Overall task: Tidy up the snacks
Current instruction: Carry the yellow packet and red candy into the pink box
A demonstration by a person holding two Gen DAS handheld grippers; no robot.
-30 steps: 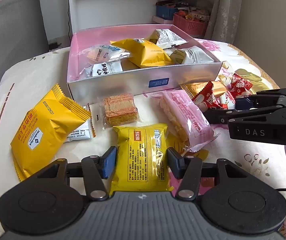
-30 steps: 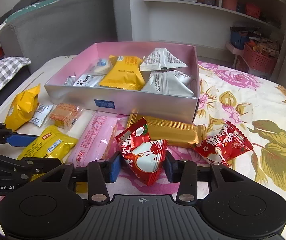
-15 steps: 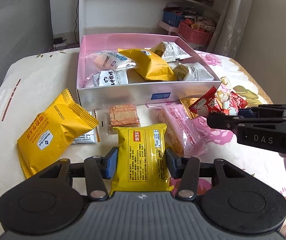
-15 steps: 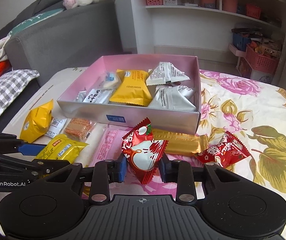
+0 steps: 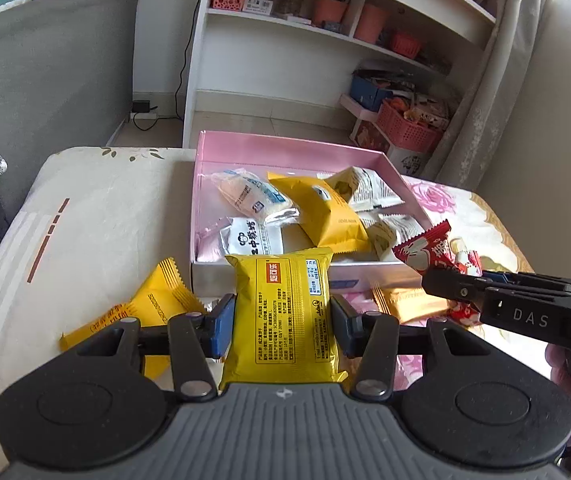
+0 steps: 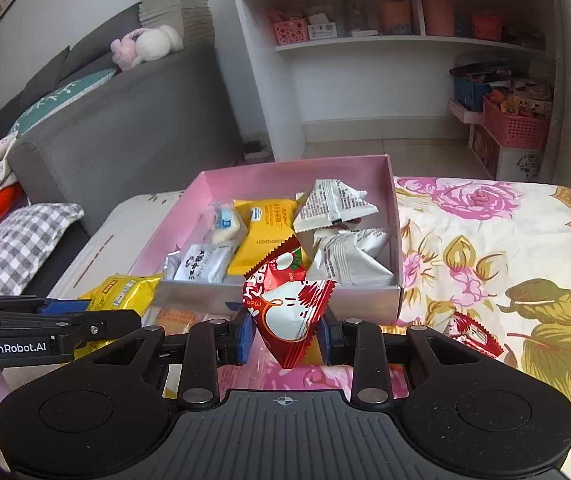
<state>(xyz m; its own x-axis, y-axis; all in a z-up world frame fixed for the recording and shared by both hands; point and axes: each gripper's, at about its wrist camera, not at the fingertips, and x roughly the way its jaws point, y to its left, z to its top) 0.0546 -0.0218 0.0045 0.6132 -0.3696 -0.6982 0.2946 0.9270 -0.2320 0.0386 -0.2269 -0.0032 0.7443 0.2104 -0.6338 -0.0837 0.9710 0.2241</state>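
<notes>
Left hand-held gripper [image 5: 281, 320] clamps one yellow packet [image 5: 283, 316], long axis pointing toward the pink box [image 5: 213, 216]; right hand-held gripper [image 6: 285, 336] clamps one red packet [image 6: 287, 308], tip down.

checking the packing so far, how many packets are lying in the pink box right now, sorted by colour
yellow packet: 1
white packets: 3
clear bun packet: 1
total: 5 in the pink box, unless the lower right white one hides another
</notes>
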